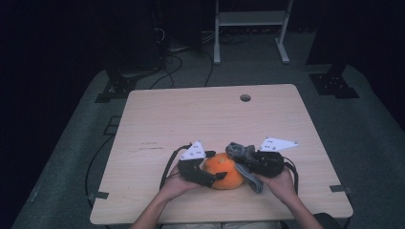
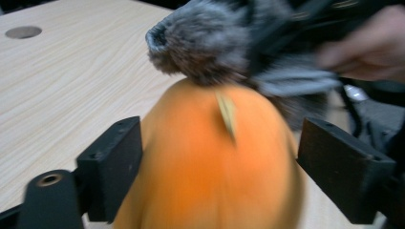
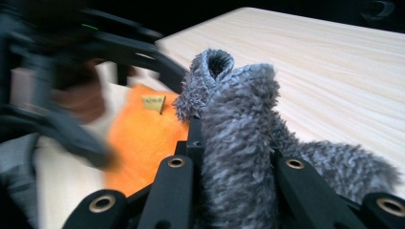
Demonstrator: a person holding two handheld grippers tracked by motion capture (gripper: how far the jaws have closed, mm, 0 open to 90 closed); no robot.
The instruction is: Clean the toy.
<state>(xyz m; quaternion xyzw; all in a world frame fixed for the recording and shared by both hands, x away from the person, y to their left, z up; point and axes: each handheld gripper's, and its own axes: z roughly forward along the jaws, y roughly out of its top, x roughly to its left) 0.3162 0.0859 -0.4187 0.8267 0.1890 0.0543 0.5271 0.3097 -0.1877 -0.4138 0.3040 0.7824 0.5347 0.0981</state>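
Observation:
A round orange soft bundle [image 1: 224, 171] with a small yellow tag [image 2: 228, 113] lies near the table's front edge. My left gripper [image 1: 215, 167] is open, with its jaws on either side of the bundle [image 2: 205, 162]; a thin gap shows at the right pad [image 2: 344, 171]. A grey fuzzy sock [image 1: 242, 153] hangs over the bundle's top from the right. My right gripper [image 1: 244, 160] is shut on that sock [image 3: 239, 114], which bulges up between its fingers [image 3: 176, 186]. The orange bundle [image 3: 143, 138] lies just beyond, left of the sock [image 2: 210, 43].
The light wooden table [image 1: 191, 114] has a round cable hole [image 1: 245, 98] at the back. Both hands hold the grippers close together at the front edge. Behind the table are a white frame [image 1: 250, 28] and cables on a grey floor.

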